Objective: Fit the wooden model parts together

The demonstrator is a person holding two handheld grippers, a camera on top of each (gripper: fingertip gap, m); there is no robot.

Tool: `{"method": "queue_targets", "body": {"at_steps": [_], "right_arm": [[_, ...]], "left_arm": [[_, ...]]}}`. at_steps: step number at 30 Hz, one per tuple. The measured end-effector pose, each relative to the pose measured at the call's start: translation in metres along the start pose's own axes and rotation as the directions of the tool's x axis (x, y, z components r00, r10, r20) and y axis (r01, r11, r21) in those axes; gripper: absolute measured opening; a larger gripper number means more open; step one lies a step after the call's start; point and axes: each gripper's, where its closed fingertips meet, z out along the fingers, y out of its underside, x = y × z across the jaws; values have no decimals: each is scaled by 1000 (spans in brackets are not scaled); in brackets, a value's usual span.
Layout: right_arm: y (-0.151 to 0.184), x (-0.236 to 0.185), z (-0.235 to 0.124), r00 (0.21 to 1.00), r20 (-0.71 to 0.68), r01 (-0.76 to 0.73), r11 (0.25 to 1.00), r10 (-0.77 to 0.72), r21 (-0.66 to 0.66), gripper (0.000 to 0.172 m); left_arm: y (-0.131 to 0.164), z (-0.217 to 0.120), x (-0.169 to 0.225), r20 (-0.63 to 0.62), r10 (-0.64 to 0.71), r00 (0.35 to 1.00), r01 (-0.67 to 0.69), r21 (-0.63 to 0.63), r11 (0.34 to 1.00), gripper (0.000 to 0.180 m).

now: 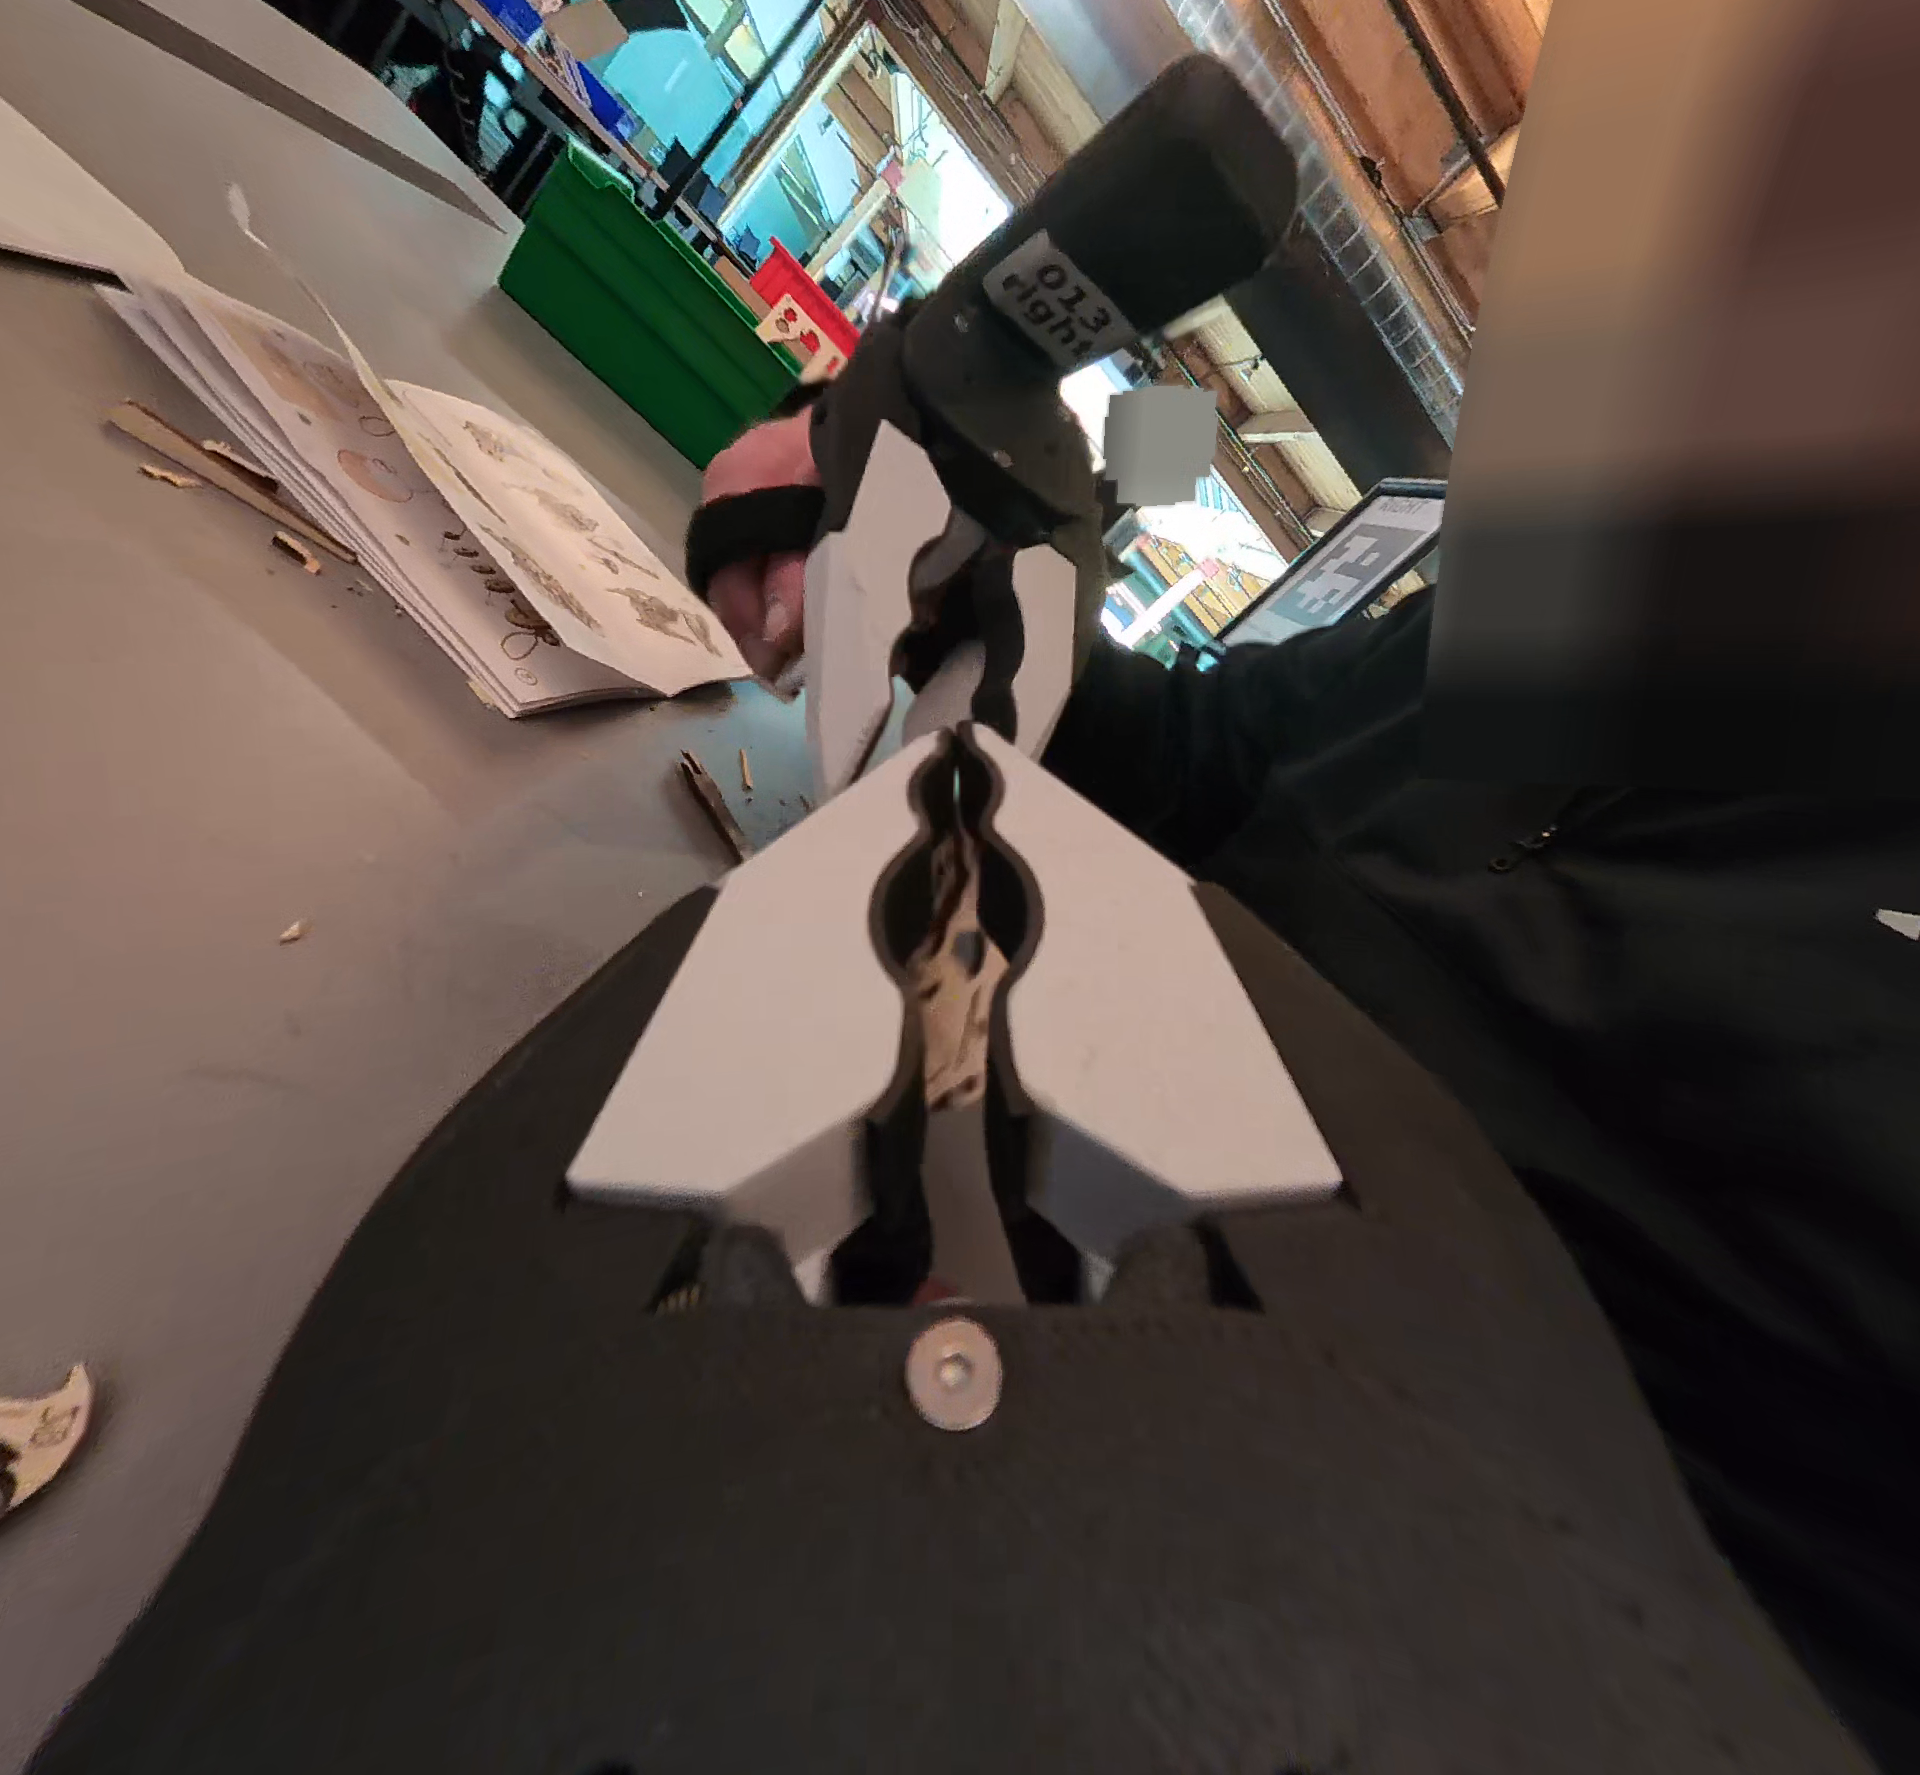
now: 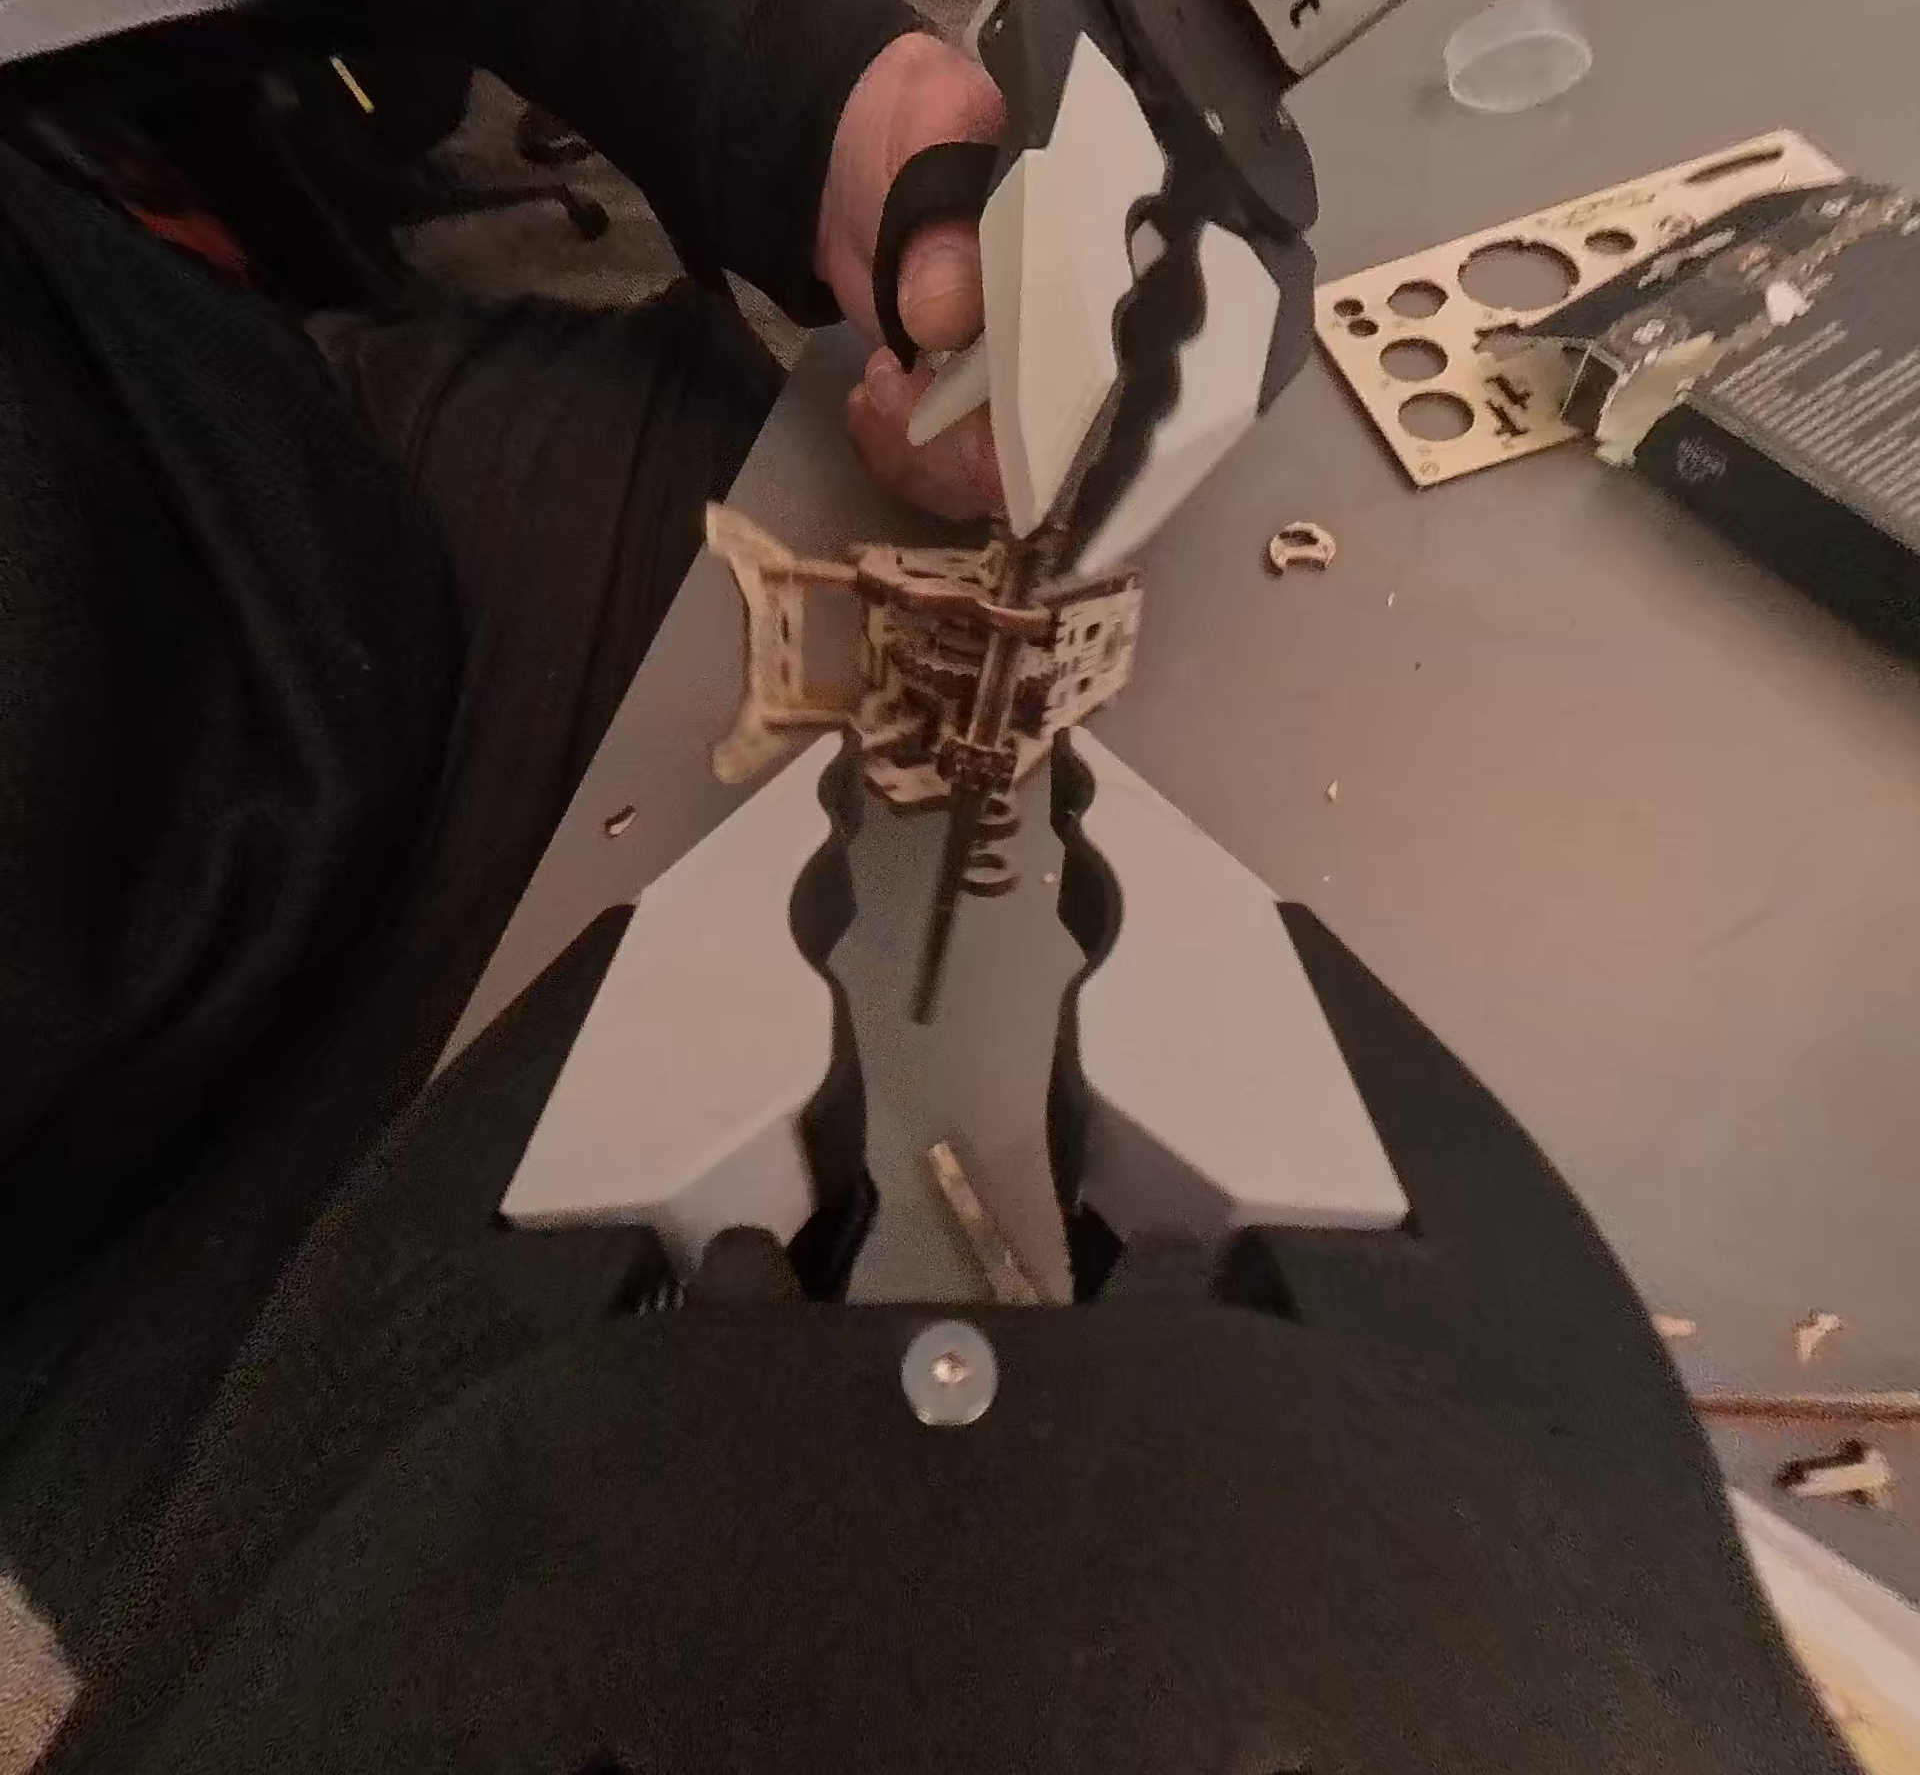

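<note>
the wooden model [image 2: 940, 660] looks largely built, clenched at its thin plate edge in the left gripper [image 2: 1049, 541], its lower end between the right gripper [image 2: 951, 769] fingers, which stand apart; loose parts [image 2: 1301, 549] lie beyond the fingertips.

Left gripper [image 2: 1049, 541]: jaws closed, tips pointing down, hand [image 2: 914, 271] round its handle, one finger through a black loop. Right gripper [image 2: 951, 769]: jaws apart, tips facing the left tips, nearly touching. Right hand [image 1: 758, 530] likewise looped. Both sleeves black.
</note>
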Motion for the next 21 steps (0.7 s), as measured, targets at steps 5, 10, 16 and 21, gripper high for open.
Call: {"method": "queue_targets", "body": {"at_steps": [5, 10, 16, 21], "right_arm": [[10, -3, -7, 998, -7, -58, 998, 58, 31, 30], [22, 1, -17, 994, -88, -69, 998, 69, 4, 33], [44, 15, -24, 981, -164, -116, 993, 109, -32, 35], [52, 16, -18, 976, -191, -116, 992, 106, -45, 32]], "left_arm": [[2, 4, 1, 2, 11, 1000, -11, -9, 1000, 0], [8, 6, -5, 142, 118, 983, -103, -107, 989, 14], [26, 21, -20, 364, 451, 815, -279, -436, 856, 44], [44, 24, -38, 449, 589, 673, -280, -582, 764, 14]]}}
